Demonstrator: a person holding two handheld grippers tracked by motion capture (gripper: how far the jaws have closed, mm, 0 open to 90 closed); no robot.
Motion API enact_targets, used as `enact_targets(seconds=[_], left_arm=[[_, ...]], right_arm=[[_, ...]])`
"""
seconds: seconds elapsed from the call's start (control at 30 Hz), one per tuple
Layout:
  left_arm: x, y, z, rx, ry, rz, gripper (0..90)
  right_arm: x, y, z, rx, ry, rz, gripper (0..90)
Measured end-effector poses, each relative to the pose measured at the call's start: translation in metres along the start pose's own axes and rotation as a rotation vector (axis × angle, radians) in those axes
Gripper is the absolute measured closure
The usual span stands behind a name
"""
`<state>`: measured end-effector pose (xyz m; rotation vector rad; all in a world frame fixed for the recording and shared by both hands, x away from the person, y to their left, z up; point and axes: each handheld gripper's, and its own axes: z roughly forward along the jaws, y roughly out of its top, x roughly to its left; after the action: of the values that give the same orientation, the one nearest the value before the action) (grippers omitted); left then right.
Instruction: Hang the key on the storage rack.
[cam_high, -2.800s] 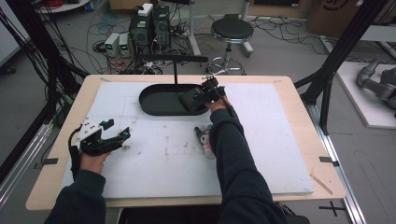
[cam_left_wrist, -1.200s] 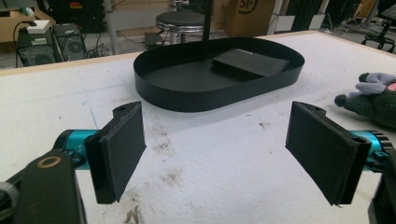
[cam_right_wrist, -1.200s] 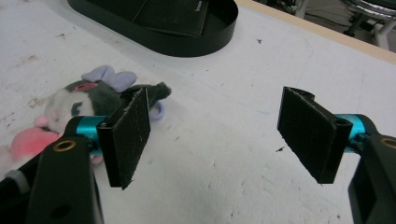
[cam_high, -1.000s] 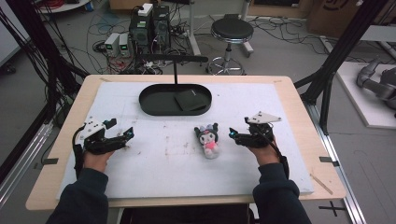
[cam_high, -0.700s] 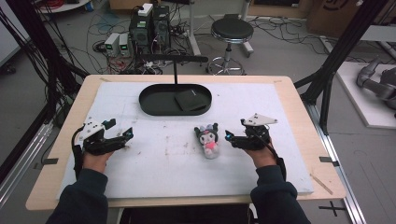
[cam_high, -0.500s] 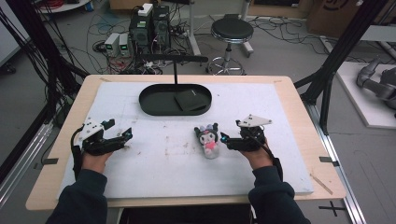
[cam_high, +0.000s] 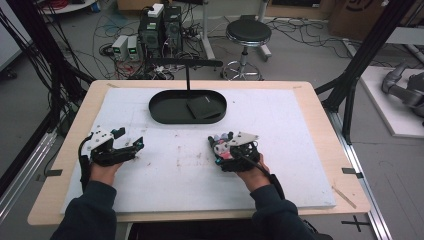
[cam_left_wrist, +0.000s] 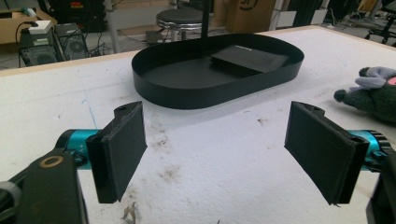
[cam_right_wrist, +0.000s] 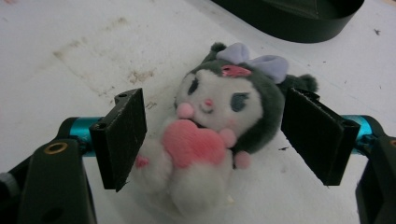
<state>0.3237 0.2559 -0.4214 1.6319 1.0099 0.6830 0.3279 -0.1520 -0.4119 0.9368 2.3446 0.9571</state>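
Plush doll (cam_right_wrist: 215, 135), soft and rounded, lay between the right tool's (cam_right_wrist: 212, 140) wide jaws; left tool (cam_left_wrist: 224, 154) gaped over bare white surface (cam_left_wrist: 224, 186).

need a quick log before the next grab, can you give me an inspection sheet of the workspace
surface: white mat on a wooden table, with brown smudges and scuffs.
job's things: plush toy lies on the mat, holding a pink heart; black oval tray farther back holds a flat dark pad.
clutter: nothing seen on the mat beyond these.
grippers: right gripper open, jaws either side of the plush toy, not visibly pressing; left gripper open over bare mat.
cables: one trails from each gripper along the forearm.
surroundings: stool, electronics boxes and loose floor wiring behind the table.
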Motion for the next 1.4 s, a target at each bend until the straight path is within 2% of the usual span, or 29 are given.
enact_targets(seconds=[0.07, 0.13, 0.2, 0.27, 0.33, 0.37, 0.5, 0.6, 0.67, 0.73, 0.77, 0.8, 0.87, 0.93, 1.03, 1.1, 1.17, 1.23, 1.4], left_arm=[[0.001, 0.0, -0.001, -0.003, 0.001, 0.0, 20.3], [0.001, 0.0, -0.002, -0.003, 0.004, -0.002, 20.3], [0.002, -0.001, -0.003, -0.002, 0.007, -0.003, 20.3], [0.002, -0.001, -0.003, -0.001, 0.008, -0.003, 20.3], [0.002, -0.001, -0.003, -0.001, 0.008, -0.002, 20.5], [0.001, -0.001, -0.003, -0.001, 0.008, -0.002, 20.5], [0.001, 0.0, -0.003, -0.005, 0.008, -0.005, 20.5], [0.002, -0.001, -0.003, -0.003, 0.01, -0.005, 20.6], [0.002, -0.001, -0.003, -0.003, 0.01, -0.006, 20.5], [0.002, -0.001, -0.003, -0.001, 0.011, -0.005, 20.6], [0.002, -0.001, -0.002, 0.0, 0.008, -0.003, 20.6], [0.001, -0.001, -0.002, -0.001, 0.008, -0.004, 20.6], [0.0, -0.001, -0.001, -0.002, 0.007, -0.005, 20.7], [0.001, 0.0, -0.001, -0.001, 0.005, -0.004, 20.7], [0.002, 0.0, -0.001, 0.0, 0.004, -0.002, 20.7], [0.002, 0.0, -0.001, -0.001, 0.005, -0.005, 20.8], [0.002, 0.0, -0.001, 0.0, 0.003, -0.002, 20.8], [0.002, 0.0, -0.002, 0.0, 0.003, -0.004, 20.8], [0.002, -0.001, -0.002, -0.002, 0.006, -0.007, 20.9]], right_arm=[[0.006, 0.0, 0.009, 0.041, -0.021, -0.022, 22.5], [0.009, 0.0, 0.013, 0.059, -0.068, -0.058, 24.9], [0.007, -0.001, 0.012, 0.064, -0.067, -0.062, 28.7], [0.002, -0.001, 0.01, 0.076, -0.055, -0.068, 37.0], [-0.002, -0.002, 0.008, 0.096, -0.033, -0.107, 51.0], [-0.005, -0.003, 0.006, 0.098, -0.018, -0.136, 52.6], [-0.017, -0.004, 0.003, 0.096, 0.047, -0.162, 55.2], [-0.026, -0.005, -0.002, 0.089, 0.103, -0.248, 55.1], [-0.033, -0.008, -0.005, 0.095, 0.134, -0.298, 51.4], [-0.038, -0.01, -0.007, 0.074, 0.101, -0.259, 31.1], [-0.039, -0.01, -0.009, 0.048, 0.083, -0.185, 25.2], [-0.04, -0.01, -0.009, 0.031, 0.083, -0.16, 24.8], [-0.038, -0.009, -0.009, 0.014, 0.069, -0.141, 21.6], [-0.033, -0.009, -0.003, 0.02, 0.073, -0.126, 21.4], [-0.025, -0.01, 0.006, 0.049, 0.086, -0.136, 21.4], [-0.021, -0.011, 0.012, 0.068, 0.08, -0.141, 21.5], [-0.017, -0.011, 0.018, 0.079, 0.051, -0.167, 23.6], [-0.017, -0.01, 0.019, 0.069, 0.034, -0.147, 28.1], [-0.023, -0.011, 0.021, 0.066, 0.073, -0.098, 34.7]])
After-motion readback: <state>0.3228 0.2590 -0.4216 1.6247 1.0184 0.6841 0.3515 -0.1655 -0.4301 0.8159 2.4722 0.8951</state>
